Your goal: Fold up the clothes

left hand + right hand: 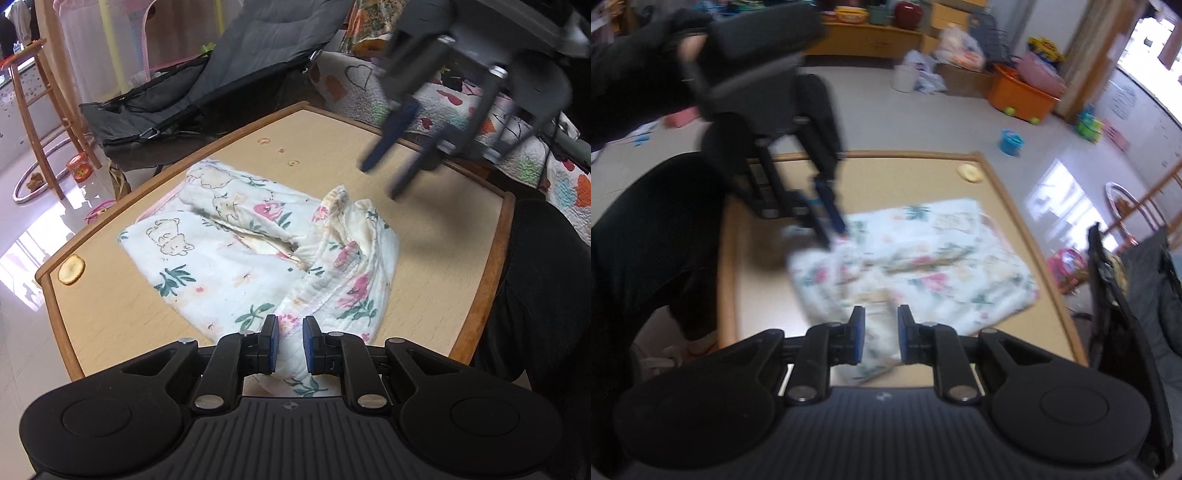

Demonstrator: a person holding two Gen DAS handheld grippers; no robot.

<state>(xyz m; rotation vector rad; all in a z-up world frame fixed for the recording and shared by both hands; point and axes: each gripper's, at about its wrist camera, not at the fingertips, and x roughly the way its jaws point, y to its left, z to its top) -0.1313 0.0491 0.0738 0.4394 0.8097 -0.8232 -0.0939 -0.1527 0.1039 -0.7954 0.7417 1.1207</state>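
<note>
- We note the table (110, 317), wood-rimmed with a pale top, as our landmark.
- The floral garment (229, 258) lies crumpled at the table's middle (bear prints too).
- The left gripper (290, 343) pinches the garment's near edge, jaws narrow.
- The right gripper (384, 177) hangs above the table's far side; we see nothing gripped, jaws slightly parted.

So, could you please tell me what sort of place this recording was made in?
Most likely a family living room or playroom in a home. A printed baby garment lies on a low wooden table, toys fill an orange bin on the floor, and a patterned quilt covers furniture beside it.
</note>
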